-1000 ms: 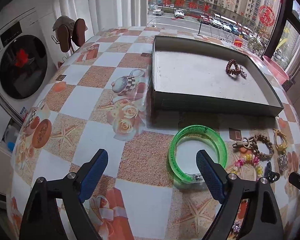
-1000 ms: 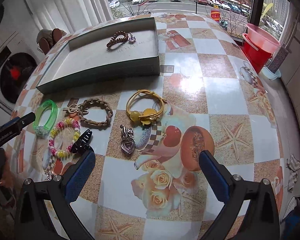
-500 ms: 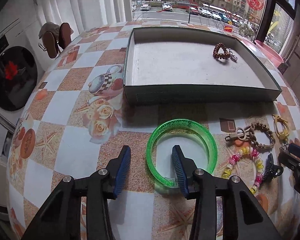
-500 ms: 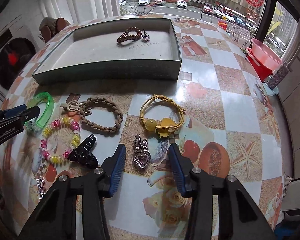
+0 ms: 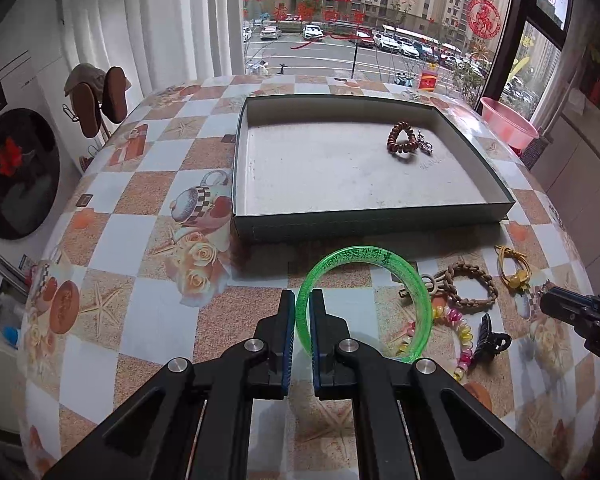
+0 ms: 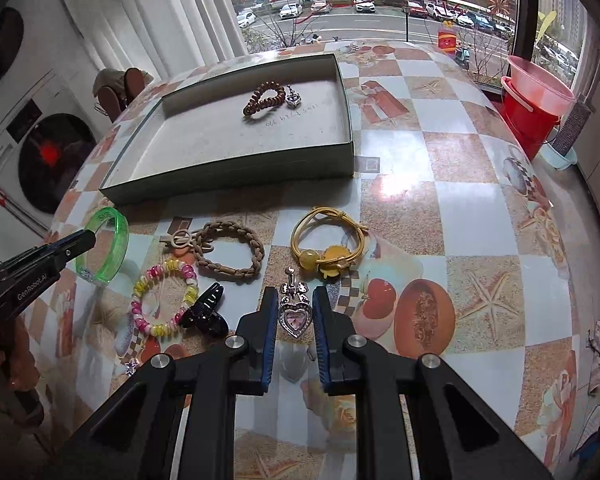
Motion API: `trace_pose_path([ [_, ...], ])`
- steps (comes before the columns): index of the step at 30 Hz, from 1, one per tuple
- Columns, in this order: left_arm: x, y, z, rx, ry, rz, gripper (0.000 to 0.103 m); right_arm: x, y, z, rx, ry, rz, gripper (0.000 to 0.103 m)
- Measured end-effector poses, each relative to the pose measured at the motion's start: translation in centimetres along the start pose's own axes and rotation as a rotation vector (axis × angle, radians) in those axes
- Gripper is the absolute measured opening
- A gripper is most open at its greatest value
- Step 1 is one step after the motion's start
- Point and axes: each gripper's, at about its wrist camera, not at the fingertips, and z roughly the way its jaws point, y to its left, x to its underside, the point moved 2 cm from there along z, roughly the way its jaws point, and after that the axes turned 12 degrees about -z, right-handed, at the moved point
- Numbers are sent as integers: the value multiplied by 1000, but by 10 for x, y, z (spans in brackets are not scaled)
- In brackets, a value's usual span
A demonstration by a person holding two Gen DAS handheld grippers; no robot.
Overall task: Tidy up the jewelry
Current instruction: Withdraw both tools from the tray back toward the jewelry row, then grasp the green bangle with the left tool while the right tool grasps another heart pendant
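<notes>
My left gripper (image 5: 303,304) is shut on the near-left rim of a green bangle (image 5: 364,258) that lies on the table in front of the grey box lid (image 5: 340,224). The bangle also shows in the right wrist view (image 6: 118,236). My right gripper (image 6: 295,304) has closed in around a silver heart pendant (image 6: 295,318); its pads flank the pendant with small gaps. The box (image 6: 236,178) holds a brown bead bracelet (image 6: 262,98) and a small silver charm (image 6: 294,96).
On the table lie a braided brown bracelet (image 6: 230,250), a yellow cord bracelet (image 6: 326,236), a pink and yellow bead bracelet (image 6: 164,296) and a black hair clip (image 6: 206,312). A red bucket (image 6: 530,116) stands beyond the table's right edge.
Both grippers have closed from wide open. The left one moved in and shut on the green bangle's rim; the right one moved forward and narrowed around the heart pendant.
</notes>
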Motion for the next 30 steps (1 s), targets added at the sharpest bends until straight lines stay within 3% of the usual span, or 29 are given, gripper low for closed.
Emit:
trace_pose_path([
  [10,-42,-10,-33,45,-56,-1,20,-54,-4,-31,-92,-97,29,19],
  [17,-90,-13,-37,39,-85,-40,20,-120,-10,-38,-118,-134,20,19],
  [24,-134,-21,-5,10,-73,-67,20,-179,-23,-8,-78,-105,9,19],
  [30,-144,-31,45,-41,-26,-58,20,-191,-27,35,-67,-32,-13,19],
])
